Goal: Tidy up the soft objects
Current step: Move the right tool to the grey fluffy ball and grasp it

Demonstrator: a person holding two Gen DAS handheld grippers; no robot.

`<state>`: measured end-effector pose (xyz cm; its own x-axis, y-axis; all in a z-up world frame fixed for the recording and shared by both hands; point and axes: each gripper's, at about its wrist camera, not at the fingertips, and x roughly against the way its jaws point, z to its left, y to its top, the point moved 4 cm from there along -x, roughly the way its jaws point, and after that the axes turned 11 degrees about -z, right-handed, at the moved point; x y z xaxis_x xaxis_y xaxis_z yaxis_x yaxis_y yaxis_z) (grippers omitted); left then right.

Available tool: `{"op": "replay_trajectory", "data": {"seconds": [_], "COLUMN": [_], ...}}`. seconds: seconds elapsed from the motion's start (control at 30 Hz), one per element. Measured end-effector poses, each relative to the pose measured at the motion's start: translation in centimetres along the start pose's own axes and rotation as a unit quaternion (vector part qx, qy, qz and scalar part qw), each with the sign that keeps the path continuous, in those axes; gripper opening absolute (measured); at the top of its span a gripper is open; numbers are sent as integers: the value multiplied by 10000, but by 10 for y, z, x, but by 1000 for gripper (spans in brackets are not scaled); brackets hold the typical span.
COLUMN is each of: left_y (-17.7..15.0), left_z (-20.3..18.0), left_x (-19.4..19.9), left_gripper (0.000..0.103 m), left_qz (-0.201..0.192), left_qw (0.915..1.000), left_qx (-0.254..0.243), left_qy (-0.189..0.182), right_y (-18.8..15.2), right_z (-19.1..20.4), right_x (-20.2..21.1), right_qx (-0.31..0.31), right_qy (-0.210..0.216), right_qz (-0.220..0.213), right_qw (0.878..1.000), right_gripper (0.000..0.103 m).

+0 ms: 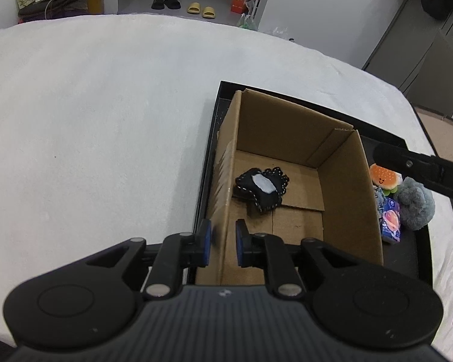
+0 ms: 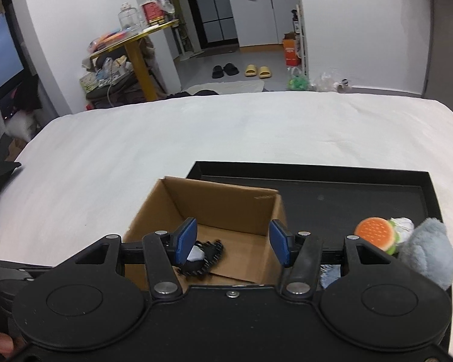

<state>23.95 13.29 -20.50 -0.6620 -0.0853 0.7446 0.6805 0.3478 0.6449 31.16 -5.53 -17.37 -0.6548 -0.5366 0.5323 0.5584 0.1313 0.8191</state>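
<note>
An open cardboard box (image 1: 347, 187) (image 2: 226, 202) stands on a black tray (image 1: 208, 163) (image 2: 347, 193) on a white bed. A black soft toy with a white patch (image 1: 261, 188) (image 2: 204, 256) lies on the box floor. A burger plush (image 1: 383, 176) (image 2: 376, 233), a grey plush (image 1: 415, 203) (image 2: 428, 253) and a purple packet (image 1: 391, 224) lie on the tray right of the box. My left gripper (image 1: 223, 242) straddles the box's near left wall, its jaws close on it. My right gripper (image 2: 232, 241) is open and empty above the box.
The white bed (image 1: 90, 120) (image 2: 196, 126) spreads left and beyond the tray. The right gripper's body (image 1: 422, 166) reaches in over the plush toys in the left wrist view. Slippers, a table and clutter lie on the floor past the bed.
</note>
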Motion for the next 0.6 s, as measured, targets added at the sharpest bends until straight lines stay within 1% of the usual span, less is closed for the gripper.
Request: {"op": "replay_trajectory", "data": {"seconds": [0.03, 0.07, 0.1, 0.13, 0.17, 0.23, 0.3, 0.37, 0.43, 0.47, 0.53, 0.6], "left_y": [0, 0, -1, -1, -1, -1, 0, 1, 1, 1, 2, 2], "left_z": [-2, -5, -7, -10, -11, -14, -15, -17, -20, -21, -25, -30], "left_x": [0, 1, 1, 1, 0, 1, 2, 2, 3, 2, 3, 3], "left_gripper": [20, 27, 38, 44, 52, 55, 63, 68, 70, 70, 71, 73], "left_qz": [-4, -24, -63, -90, -90, -120, -160, -221, -251, -243, -233, -265], "left_qw": [10000, 10000, 9999, 9997, 9994, 9991, 9989, 9983, 9976, 9973, 9970, 9966], "left_qx": [-28, -64, -123, -198, -252, -289, -281, -302, -357, -387, -412, -452], "left_qy": [21, 46, 78, 136, 219, 279, 338, 437, 535, 568, 609, 633], "right_y": [-1, -2, -3, -4, -5, -6, -8, -11, -15, -17, -21, -24], "right_z": [-3, -6, -9, -12, -16, -24, -34, -44, -56, -61, -70, -77], "right_x": [1, 2, 3, 4, 6, 11, 16, 19, 23, 24, 27, 29], "right_qx": [-23, -45, -63, -73, -71, -52, -30, -2, -43, -70, -72, -51], "right_qy": [-21, -41, -62, -90, -125, -234, -353, -491, -655, -711, -816, -909], "right_qz": [3, 6, 5, -3, -20, -68, -85, -89, -119, -134, -204, -242], "right_qw": [10000, 10000, 10000, 9999, 9999, 9997, 9993, 9988, 9978, 9974, 9964, 9956], "right_gripper": [53, 53, 53, 55, 56, 61, 62, 66, 70, 71, 75, 78]}}
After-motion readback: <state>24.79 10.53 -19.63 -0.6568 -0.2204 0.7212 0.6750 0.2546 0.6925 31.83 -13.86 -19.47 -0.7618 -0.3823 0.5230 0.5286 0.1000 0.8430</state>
